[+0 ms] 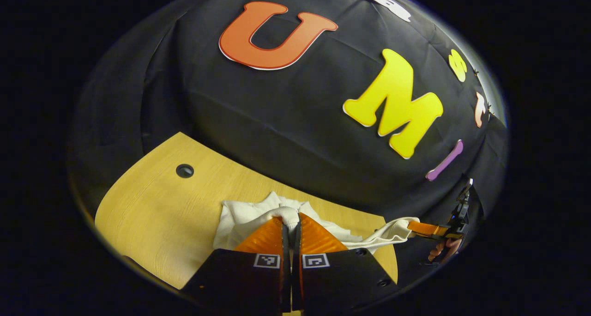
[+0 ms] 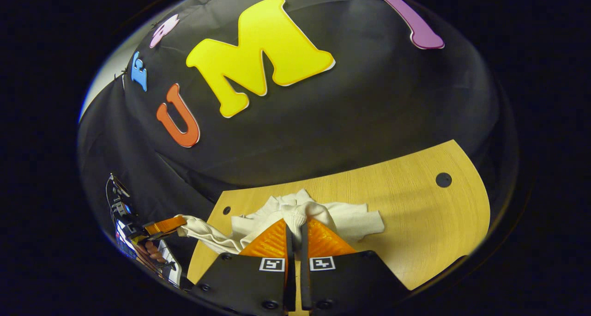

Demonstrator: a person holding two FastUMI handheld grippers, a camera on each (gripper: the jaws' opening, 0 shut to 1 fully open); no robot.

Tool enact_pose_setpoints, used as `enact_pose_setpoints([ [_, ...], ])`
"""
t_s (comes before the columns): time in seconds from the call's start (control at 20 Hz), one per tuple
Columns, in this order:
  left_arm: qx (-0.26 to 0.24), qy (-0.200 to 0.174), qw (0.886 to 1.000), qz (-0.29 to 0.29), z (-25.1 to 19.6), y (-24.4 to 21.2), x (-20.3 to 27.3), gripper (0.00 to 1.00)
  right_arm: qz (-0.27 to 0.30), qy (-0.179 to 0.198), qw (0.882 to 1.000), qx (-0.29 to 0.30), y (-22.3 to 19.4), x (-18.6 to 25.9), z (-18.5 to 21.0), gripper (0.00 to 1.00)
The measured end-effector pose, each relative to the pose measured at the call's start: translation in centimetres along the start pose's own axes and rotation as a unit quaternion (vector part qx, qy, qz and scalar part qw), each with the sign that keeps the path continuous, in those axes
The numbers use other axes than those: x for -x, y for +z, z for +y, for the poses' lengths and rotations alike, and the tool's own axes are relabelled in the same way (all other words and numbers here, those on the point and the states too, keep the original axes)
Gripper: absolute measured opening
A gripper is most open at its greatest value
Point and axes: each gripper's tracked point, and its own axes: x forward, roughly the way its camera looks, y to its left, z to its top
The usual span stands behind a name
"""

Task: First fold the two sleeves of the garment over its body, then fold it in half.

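Left tongs (image 1: 291,221) pinching garment (image 1: 244,219); right tongs (image 2: 297,226) likewise, seemingly lifted

A pale wooden table (image 1: 152,200) with a round cable hole (image 1: 184,170) — black cloth wall (image 1: 286,108) behind.

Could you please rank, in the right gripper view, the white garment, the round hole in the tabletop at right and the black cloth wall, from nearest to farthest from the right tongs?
1. White garment: pinched in the right tongs.
2. Round hole: farther back on the wooden table, to the right.
3. Black cloth wall: behind the table's far edge.
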Motion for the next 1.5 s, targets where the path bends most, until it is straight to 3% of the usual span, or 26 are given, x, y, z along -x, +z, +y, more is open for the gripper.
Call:
enact_pose_setpoints([
  [0.35, -0.006, 0.031, 0.999, 0.017, 4.9, -2.8, -12.4, 0.04, 0.024, -0.033, 0.999, 0.000, -2.5, -14.4, -6.4, 0.05],
  [0.75, -0.031, 0.038, 0.999, 0.018, 8.6, -6.1, -19.7, 0.04, 0.006, -0.078, 0.997, 0.006, -5.1, -20.4, -9.5, 0.05],
  [0.85, -0.042, 0.037, 0.998, 0.020, 8.4, -6.3, -19.8, 0.08, 0.003, -0.089, 0.996, -0.010, -5.0, -20.5, -9.5, 0.16],
  [0.9, -0.051, 0.037, 0.998, 0.025, 8.1, -6.4, -20.2, 0.05, -0.002, -0.089, 0.996, -0.015, -4.8, -20.4, -9.0, 0.13],
  [0.95, -0.061, 0.033, 0.997, 0.029, 7.5, -6.3, -19.7, 0.04, -0.011, -0.090, 0.996, -0.015, -4.4, -20.2, -8.6, 0.28],
  [1.05, -0.075, 0.032, 0.996, 0.027, 6.5, -5.2, -18.2, 0.43, -0.035, -0.091, 0.995, -0.004, -3.4, -18.9, -7.9, 0.33],
  [1.1, -0.082, 0.042, 0.996, 0.013, 6.6, -4.1, -17.6, 0.63, -0.045, -0.095, 0.994, 0.004, -2.8, -17.7, -7.6, 0.45],
  [1.15, -0.090, 0.053, 0.995, -0.007, 6.7, -2.5, -16.7, 0.59, -0.060, -0.099, 0.993, 0.011, -2.2, -16.8, -7.3, 0.47],
  [1.2, -0.097, 0.060, 0.993, -0.024, 6.6, -1.2, -15.7, 0.87, -0.070, -0.101, 0.992, 0.020, -1.7, -15.7, -7.0, 0.54],
  [1.3, -0.107, 0.076, 0.990, -0.044, 6.7, 0.7, -12.8, 0.93, -0.089, -0.108, 0.989, 0.038, -0.9, -12.5, -6.5, 0.81],
  [1.35, -0.108, 0.081, 0.989, -0.056, 6.4, 2.0, -11.2, 0.93, -0.100, -0.108, 0.988, 0.050, -0.4, -10.6, -5.6, 0.78],
  [1.45, -0.105, 0.075, 0.988, -0.089, 4.6, 4.7, -7.0, 0.94, -0.130, -0.109, 0.982, 0.078, 0.7, -6.1, -3.1, 0.87],
  [1.5, -0.108, 0.074, 0.985, -0.108, 3.5, 5.9, -4.6, 0.94, -0.146, -0.107, 0.979, 0.094, 1.5, -3.8, -1.7, 0.82],
])
